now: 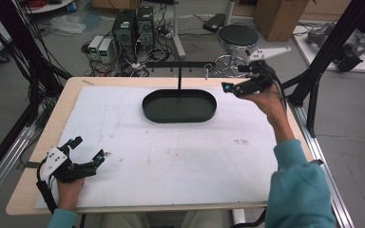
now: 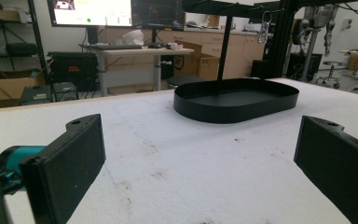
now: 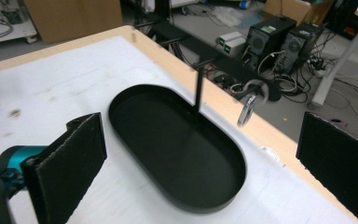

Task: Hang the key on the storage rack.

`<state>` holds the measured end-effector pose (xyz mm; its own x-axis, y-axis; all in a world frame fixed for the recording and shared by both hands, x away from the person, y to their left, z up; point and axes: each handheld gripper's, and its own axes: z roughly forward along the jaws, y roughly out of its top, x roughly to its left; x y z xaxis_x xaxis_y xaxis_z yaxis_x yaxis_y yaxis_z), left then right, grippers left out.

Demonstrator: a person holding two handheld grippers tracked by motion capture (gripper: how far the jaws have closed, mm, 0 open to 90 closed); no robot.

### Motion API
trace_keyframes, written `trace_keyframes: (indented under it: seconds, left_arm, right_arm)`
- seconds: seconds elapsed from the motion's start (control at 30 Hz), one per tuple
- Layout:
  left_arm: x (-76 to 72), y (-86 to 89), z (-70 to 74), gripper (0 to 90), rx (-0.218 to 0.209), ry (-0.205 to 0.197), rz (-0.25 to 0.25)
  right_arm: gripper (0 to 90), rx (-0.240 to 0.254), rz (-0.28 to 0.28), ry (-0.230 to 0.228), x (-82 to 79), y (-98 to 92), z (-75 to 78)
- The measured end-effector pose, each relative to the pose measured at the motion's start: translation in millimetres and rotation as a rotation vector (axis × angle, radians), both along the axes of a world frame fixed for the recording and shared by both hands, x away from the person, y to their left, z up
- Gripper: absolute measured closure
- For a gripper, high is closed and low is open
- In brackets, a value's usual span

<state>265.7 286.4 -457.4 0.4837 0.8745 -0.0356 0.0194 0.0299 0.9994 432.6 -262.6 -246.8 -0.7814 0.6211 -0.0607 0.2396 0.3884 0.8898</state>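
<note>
**Both grippers wide open, empty; black tray stand at the far middle of the table**

Left gripper (image 1: 88, 154): jaws spread wide, nothing between them. In the left gripper view the two black pads (image 2: 72, 158) frame bare white mat. It sits low at the near-left corner of the table, on or just above the mat; contact cannot be told. The person's left hand (image 1: 69, 187) grips it from below the frame edge.

Right gripper (image 1: 241, 80): jaws also spread wide, empty. It hangs raised in the air at the far right, just beside the right end of the tray. The right hand (image 1: 266, 102) holds it, teal sleeve (image 1: 297, 185) trailing back to the near-right edge.

Black oval tray (image 1: 179, 115): far centre of the white mat (image 1: 171, 156), shallow wall, nothing visible inside. A thin black post (image 1: 179, 78) rises from its back part to a horizontal bar (image 1: 180, 64). A small metal clip or ring (image 3: 247, 109) hangs from the bar's right end; blurred in the right gripper view.

Mat covers most of the wooden table (image 1: 26, 190); faint brown stains scattered across it.
</note>
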Motion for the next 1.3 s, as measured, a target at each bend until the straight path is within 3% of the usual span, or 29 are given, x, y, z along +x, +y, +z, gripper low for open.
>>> trace_keyframes:
  seconds: [0.2, 0.47, 0.67, 0.8, 0.87, 1.03, 1.1, 1.17, 1.23, 1.3]
  left_arm:
    - [0.6, 0.3, 0.0, 2.3, -0.006, 0.003, -0.001]
    - [0.4, -0.1, 0.1, 2.3, 0.0, 0.002, 0.0]
    - [0.1, -0.2, 0.0, 2.3, 0.003, -0.003, 0.0]
    - [0.1, -0.3, -0.1, 2.3, 0.002, -0.005, 0.0]
    - [0.0, -0.5, -0.1, 2.3, 0.001, -0.006, 0.0]
    - [0.0, -0.6, -0.1, 2.3, 0.001, -0.005, 0.0]
    - [-0.2, -1.2, -0.1, 2.3, 0.0, -0.005, 0.001]
    - [-0.2, -1.1, -0.1, 2.3, 0.0, -0.006, 0.0]
    - [-0.2, -1.1, -0.2, 2.3, 0.0, -0.006, 0.0]
    - [-0.4, -0.9, -0.1, 2.3, 0.003, -0.007, 0.0]
  right_arm:
    - [0.8, 0.067, 0.033, -0.042, -52.4, -17.5, -30.0]
    - [0.7, 0.14, 0.026, -0.084, -92.5, -33.2, -81.9]
    - [0.7, 0.191, -0.034, -0.112, -107.5, -39.0, -129.1]
    - [0.8, 0.259, -0.043, -0.113, -116.2, -43.2, -159.5]
    - [0.7, 0.265, -0.066, -0.142, -120.8, -45.1, -170.6]
    - [0.7, 0.298, -0.083, -0.213, -130.0, -47.9, -190.7]
    - [0.7, 0.3, -0.081, -0.201, -131.4, -46.7, -196.9]
    - [0.8, 0.262, -0.08, -0.186, -131.4, -45.4, -200.3]
    - [0.8, 0.297, -0.073, -0.174, -132.7, -46.6, -204.7]
    - [0.8, 0.303, -0.076, -0.189, -133.8, -47.0, -206.2]
